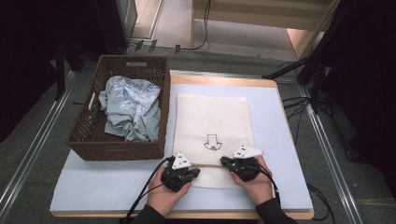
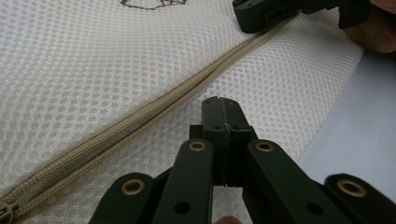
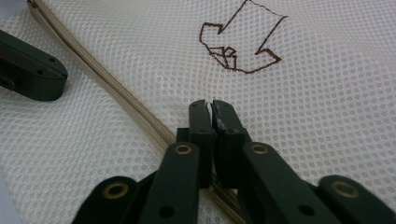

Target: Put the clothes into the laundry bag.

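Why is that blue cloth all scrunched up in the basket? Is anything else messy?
The blue cloth lies crumpled in the wicker basket, bunched against its right wall rather than folded. Otherwise things look tidy: the white mesh bag lies flat and square on the table, its zipper straight. Both tongs rest shut near that zipper.

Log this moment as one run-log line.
left hand-held gripper: shut, on mesh bag near zipper | right hand-held gripper: shut, over zipper | clothes in basket
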A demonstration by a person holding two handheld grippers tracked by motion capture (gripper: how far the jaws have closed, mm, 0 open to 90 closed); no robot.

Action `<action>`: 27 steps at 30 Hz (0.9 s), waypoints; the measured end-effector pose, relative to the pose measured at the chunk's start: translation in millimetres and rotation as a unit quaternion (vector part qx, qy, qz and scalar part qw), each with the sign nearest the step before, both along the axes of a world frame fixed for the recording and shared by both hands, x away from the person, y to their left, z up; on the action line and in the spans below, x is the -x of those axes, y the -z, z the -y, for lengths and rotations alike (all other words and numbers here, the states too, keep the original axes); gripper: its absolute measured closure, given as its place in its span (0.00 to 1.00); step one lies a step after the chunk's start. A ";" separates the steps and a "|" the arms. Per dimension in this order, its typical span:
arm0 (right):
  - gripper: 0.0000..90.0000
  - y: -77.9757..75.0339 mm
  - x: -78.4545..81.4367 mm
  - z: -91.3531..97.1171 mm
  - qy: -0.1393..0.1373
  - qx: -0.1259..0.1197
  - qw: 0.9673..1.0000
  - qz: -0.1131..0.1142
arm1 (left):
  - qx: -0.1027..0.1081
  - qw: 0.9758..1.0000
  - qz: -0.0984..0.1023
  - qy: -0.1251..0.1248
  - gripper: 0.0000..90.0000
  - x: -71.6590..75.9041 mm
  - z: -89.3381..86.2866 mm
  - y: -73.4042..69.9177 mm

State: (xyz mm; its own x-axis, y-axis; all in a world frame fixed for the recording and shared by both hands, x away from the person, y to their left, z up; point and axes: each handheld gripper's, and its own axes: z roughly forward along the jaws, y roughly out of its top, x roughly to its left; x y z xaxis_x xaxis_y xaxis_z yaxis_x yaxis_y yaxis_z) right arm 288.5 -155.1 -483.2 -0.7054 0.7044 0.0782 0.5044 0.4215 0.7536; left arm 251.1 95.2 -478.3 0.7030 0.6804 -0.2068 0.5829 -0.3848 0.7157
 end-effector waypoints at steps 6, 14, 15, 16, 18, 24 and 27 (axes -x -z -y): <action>1.00 -15.5 -9.5 1.4 0.017 -0.026 1.000 -0.005 | -0.002 1.000 0.003 0.000 1.00 0.7 0.4 0.0; 1.00 1.8 -31.0 1.6 0.060 -0.016 0.998 0.003 | -0.003 1.000 0.004 0.000 1.00 1.3 0.6 0.0; 1.00 1.8 -31.3 1.4 0.062 -0.019 0.998 0.002 | -0.003 1.000 0.005 0.000 1.00 1.3 0.6 0.0; 0.99 1.4 -32.0 1.7 0.061 -0.023 0.998 -0.004 | -0.003 1.000 0.005 0.000 1.00 1.3 0.6 0.0; 0.93 3.0 -35.0 6.5 0.056 -0.046 0.997 -0.027 | -0.002 1.000 0.004 0.000 1.00 1.3 0.5 0.1; 0.60 4.2 -34.7 12.5 0.006 -0.092 0.994 -0.066 | 0.000 1.000 0.003 0.000 1.00 1.2 0.1 0.2; 0.52 3.6 -32.3 11.6 -0.013 -0.086 0.994 -0.065 | 0.000 1.000 0.002 0.000 1.00 1.1 0.0 0.3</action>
State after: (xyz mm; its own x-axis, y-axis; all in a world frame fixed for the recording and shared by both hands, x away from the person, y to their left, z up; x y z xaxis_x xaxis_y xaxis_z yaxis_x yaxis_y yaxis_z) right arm 320.8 -166.8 -486.8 -0.6986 0.6550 0.2880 0.5934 0.3055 0.7447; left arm 250.1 95.2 -478.6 0.7045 0.6799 -0.2034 0.5791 -0.3852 0.7185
